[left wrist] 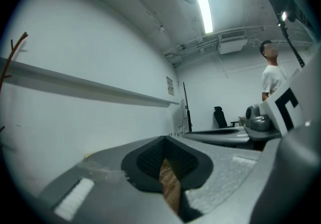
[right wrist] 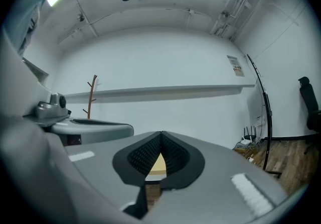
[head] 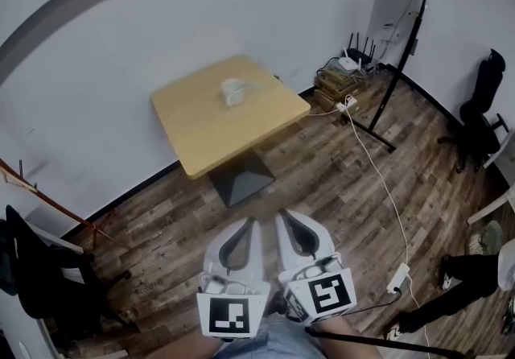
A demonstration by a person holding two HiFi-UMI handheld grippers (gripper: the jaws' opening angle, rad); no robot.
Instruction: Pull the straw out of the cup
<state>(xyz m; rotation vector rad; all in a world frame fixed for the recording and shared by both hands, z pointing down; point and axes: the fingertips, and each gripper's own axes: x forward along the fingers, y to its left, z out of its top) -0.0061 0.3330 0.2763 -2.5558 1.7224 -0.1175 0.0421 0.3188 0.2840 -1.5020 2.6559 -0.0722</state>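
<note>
Your left gripper and right gripper sit side by side at bottom centre, jaws closed on nothing. The cup stands well apart on the wooden table, upper centre. The straw is too blurred to make out.

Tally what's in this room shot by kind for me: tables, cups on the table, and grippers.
Square light wooden table: 1
Pale cup on the table: 1
White grippers: 2 (left gripper, right gripper)
Total: 4

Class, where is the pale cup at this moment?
In the head view, the pale translucent cup sits on the square light-wood table, upper centre of the picture, nearer the table's far edge by the white wall.
</note>
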